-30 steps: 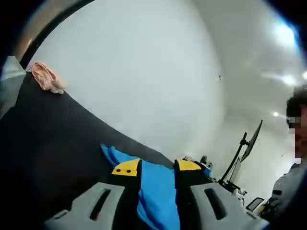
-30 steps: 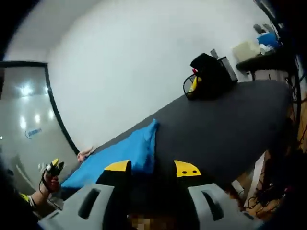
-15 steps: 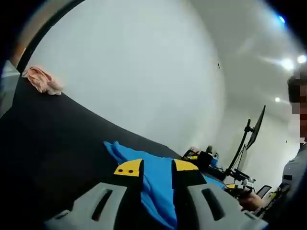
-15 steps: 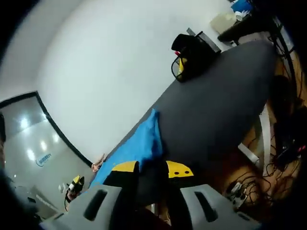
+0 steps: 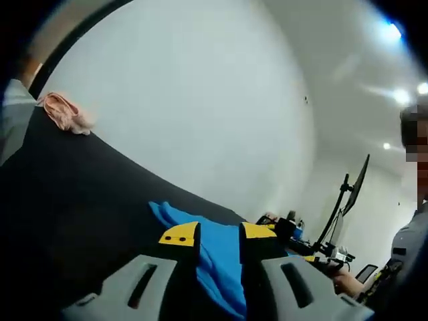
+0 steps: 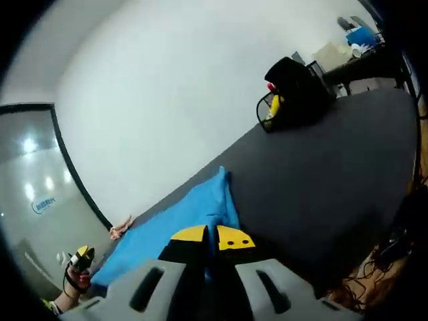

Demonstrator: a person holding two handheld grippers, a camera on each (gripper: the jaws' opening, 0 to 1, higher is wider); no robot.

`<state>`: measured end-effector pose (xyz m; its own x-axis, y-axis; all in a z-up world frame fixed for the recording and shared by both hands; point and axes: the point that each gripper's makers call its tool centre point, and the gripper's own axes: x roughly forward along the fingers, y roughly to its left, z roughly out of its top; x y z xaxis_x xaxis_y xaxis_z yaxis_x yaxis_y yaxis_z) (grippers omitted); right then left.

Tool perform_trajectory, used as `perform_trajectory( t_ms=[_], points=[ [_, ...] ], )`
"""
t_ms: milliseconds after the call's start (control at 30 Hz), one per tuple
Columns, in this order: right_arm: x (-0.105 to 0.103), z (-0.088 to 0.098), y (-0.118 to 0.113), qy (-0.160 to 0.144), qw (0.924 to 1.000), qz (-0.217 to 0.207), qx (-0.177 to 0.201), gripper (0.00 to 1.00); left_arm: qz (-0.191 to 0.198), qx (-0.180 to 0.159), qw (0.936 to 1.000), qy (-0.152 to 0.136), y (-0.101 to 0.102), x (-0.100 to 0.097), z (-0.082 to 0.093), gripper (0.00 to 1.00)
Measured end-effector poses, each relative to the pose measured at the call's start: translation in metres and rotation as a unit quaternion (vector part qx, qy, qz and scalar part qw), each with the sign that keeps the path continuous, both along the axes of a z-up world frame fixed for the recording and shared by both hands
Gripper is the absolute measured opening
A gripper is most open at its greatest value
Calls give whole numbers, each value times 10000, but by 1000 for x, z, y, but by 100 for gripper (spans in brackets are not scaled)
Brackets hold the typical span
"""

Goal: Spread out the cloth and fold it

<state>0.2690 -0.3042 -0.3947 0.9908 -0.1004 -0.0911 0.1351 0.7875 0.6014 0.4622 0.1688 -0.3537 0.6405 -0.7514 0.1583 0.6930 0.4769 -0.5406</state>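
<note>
Right gripper [image 6: 210, 235] jaws pinched on blue cloth [image 6: 180, 212]; left gripper [image 5: 219, 234] jaws slightly parted, cloth between, grip indiscernible; no legible writing.

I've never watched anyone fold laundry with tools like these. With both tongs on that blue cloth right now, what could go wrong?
1. The right tongs look shut on just the edge of the blue cloth; such a thin bite might slip free when pulled.
2. The left tongs stand apart around the cloth, so that side may drop or bunch.
3. The black bag sits farther along the dark table; spreading widely could bump it.
</note>
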Motion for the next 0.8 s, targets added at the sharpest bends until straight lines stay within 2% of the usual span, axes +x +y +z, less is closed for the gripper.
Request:
perform_trajectory(
  t_ms=[67,200,300,400,500,533,600,633,667,733,767,800],
  points=[
    [7,18,3,-175,9997,36,-149,3,9,-40,10000,6,1,0,1,21],
    [31,61,34,-619,9965,531,-178,3,21,-123,9999,4,2,-1,3,21],
    [60,92,79,-832,9889,1166,-384,3,29,-176,9998,-6,3,-1,4,21],
    [86,103,131,-884,9790,1724,-631,3,30,-205,9998,-24,2,-3,6,21],
    [110,101,189,-791,9644,2345,-933,3,37,-274,9996,-18,4,-4,7,21],
    [112,99,196,-768,9627,2408,-962,3,43,-312,9995,-13,5,-3,8,21],
    [119,89,238,-696,9507,2832,-1052,3,111,-492,9987,32,11,0,10,21],
    [121,85,252,-663,9463,2981,-1061,3,148,-590,9981,50,15,2,12,21],
    [123,77,270,-584,9397,3180,-1112,3,180,-728,9971,100,18,4,13,21],
    [124,64,291,-433,9291,3426,-1324,3,218,-890,9957,159,23,7,15,21],
    [124,49,304,-258,9240,3544,-1409,3,241,-988,9946,200,24,8,15,21],
    [122,37,312,-116,9156,3702,-1567,3,245,-1035,9941,216,25,8,16,21]
  ],
)
